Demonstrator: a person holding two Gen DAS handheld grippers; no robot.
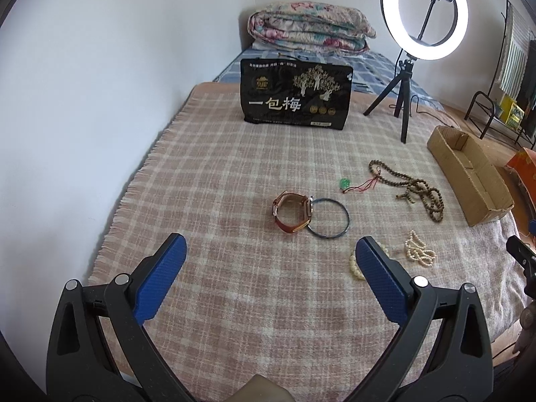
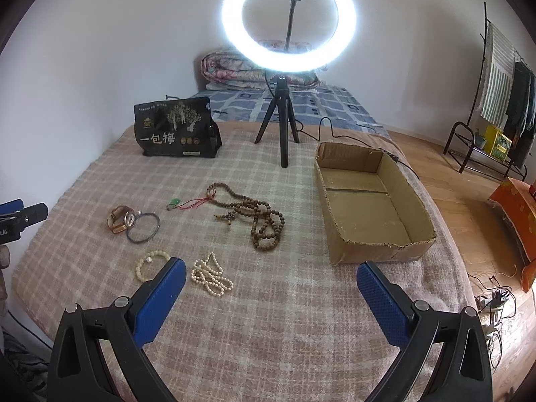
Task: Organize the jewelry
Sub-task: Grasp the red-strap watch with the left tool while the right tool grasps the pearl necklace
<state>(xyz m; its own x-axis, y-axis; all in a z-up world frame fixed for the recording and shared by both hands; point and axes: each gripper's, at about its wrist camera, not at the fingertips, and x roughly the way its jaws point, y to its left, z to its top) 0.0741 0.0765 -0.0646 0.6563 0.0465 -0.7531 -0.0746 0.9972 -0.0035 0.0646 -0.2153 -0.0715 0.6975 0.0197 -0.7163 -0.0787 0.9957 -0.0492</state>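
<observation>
Jewelry scattered mid-bed on pink plaid blanket (image 2: 234,318); brown-strap watch (image 1: 292,212) touching dark thin bangle (image 1: 330,218); open cardboard box (image 2: 370,248) near right edge. Left gripper (image 1: 270,251), right gripper (image 2: 271,279) both spread wide, holding nothing.

Bright, even light comes from the glowing ring light (image 2: 288,21), its glare washing out the wall behind it. Shadows are faint. Fisheye bending and dark corners frame both sharp views.
</observation>
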